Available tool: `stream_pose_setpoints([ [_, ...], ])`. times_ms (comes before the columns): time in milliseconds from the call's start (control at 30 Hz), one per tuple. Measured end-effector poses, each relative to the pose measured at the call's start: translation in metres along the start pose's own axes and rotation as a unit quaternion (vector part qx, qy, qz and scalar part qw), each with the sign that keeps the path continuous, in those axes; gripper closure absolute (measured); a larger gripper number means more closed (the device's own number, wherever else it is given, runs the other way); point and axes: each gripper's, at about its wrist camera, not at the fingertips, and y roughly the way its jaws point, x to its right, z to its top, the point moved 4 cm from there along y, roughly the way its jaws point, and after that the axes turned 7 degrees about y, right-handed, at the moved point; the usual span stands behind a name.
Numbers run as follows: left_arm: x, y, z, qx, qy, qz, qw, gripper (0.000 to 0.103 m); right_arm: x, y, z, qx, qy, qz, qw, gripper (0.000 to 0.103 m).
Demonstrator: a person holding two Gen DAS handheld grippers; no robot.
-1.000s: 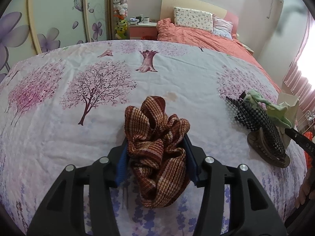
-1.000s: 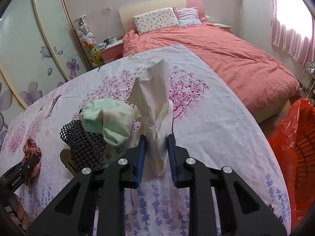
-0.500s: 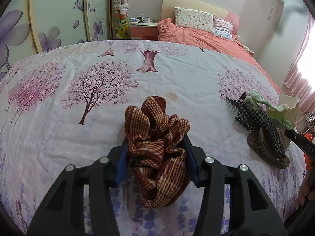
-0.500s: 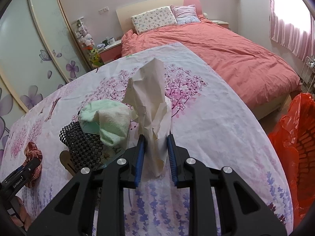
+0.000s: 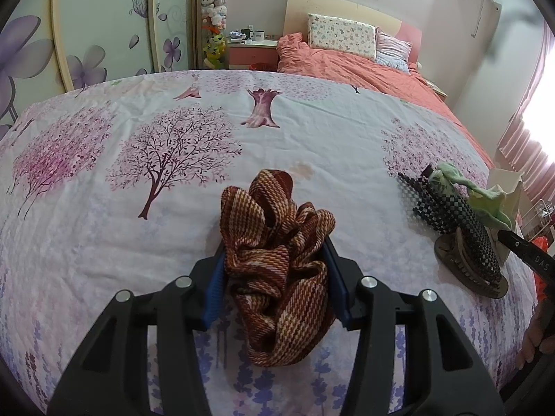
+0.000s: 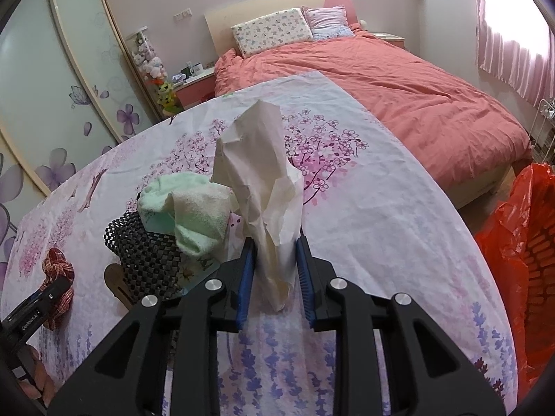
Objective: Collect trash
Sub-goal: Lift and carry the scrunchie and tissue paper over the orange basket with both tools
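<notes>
Left claw [image 5: 275, 274] clamps the bunched brown cloth [image 5: 277, 263], right claw [image 6: 275, 263] pinches crumpled paper [image 6: 263, 187] thinly, which could slip en route to the red bag [image 6: 520, 242].

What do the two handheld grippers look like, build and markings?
Both match: the left gripper and right gripper are matte black plastic with open triangular cut-outs, silver round screw heads on the linkages, and blue ribbed pads lining the fingers. Each gripper's side carries small white lettering, too small to read in full. No cables or sleeves show.
</notes>
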Motion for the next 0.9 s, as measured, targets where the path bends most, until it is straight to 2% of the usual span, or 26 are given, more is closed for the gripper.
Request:
stream_pose_setpoints([
  [133,-0.001,-0.002,0.0,0.004,0.001,-0.006,1.0,0.062,0.004,-0.003,0.001,0.006,0.013,0.013,1.0,0.088],
  [367,0.002,-0.008,-0.003,0.009,0.003,-0.006,0.9999,0.068,0.016,-0.015,-0.004,0.018,0.021,0.018,0.999,0.09],
  [700,0.021,-0.032,-0.004,0.026,0.013,-0.024,0.9993,0.069,0.029,-0.048,-0.004,0.041,0.029,0.033,0.998,0.09],
  [900,0.055,-0.065,0.002,0.054,0.036,-0.052,0.9966,0.069,0.035,-0.077,-0.003,0.068,0.025,0.039,0.997,0.09],
])
